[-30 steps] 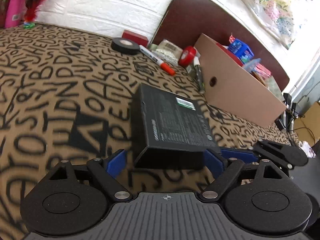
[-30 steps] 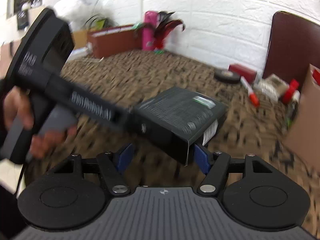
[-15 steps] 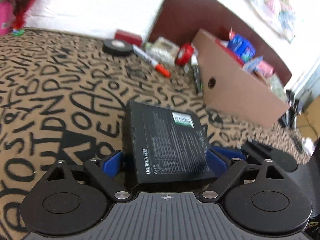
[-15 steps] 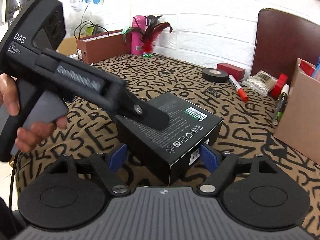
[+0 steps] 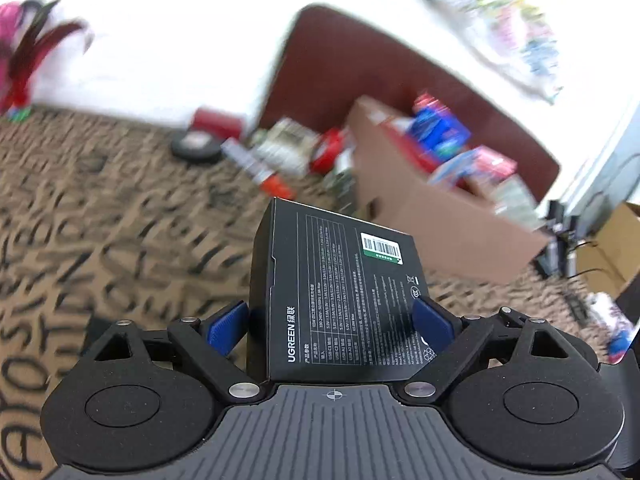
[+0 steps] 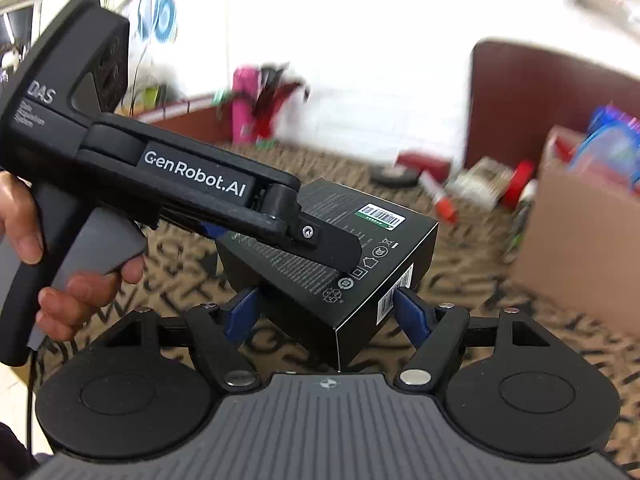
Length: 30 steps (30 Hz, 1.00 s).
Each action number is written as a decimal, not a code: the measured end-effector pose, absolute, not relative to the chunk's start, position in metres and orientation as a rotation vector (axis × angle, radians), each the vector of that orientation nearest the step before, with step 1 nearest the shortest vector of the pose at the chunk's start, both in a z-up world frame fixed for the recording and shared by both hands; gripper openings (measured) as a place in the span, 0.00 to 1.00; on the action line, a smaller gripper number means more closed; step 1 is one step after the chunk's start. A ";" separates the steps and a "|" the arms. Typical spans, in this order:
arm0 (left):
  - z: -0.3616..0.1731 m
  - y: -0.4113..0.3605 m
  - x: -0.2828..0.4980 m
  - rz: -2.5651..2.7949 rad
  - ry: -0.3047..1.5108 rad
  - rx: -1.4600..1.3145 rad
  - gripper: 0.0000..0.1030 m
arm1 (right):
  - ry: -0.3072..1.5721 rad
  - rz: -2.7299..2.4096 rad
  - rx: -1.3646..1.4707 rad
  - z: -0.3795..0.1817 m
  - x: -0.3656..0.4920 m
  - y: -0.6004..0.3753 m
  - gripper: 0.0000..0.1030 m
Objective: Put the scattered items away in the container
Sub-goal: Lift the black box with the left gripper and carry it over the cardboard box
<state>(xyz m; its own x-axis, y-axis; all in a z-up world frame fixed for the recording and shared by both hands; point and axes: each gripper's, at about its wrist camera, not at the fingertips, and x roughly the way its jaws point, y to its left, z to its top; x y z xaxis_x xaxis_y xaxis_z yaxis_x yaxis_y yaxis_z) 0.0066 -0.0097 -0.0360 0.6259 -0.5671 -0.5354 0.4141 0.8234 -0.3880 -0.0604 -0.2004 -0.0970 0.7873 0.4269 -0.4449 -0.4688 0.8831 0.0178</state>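
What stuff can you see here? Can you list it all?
box: one, black, held up off the table between both grippers
carton: one, brown cardboard, far right on the table, full of colourful packs
tape roll: one, black, flat on the table by the wall
red box: one, red, behind the tape roll
marker: one, white with a red end, lying beside the tape roll
red roll: one, red, left of the carton
table: one, tan cloth with black letters
chair back: one, dark brown, behind the carton
left gripper: one, black with blue fingers, shut on the box
right gripper: one, black with blue fingers, closing on the box's corner
hand: one, holding the left gripper's handle
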 end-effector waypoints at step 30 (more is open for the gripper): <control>0.065 -0.303 0.197 -0.783 0.677 -0.395 0.92 | 0.257 0.138 -0.044 0.030 0.084 -0.451 0.75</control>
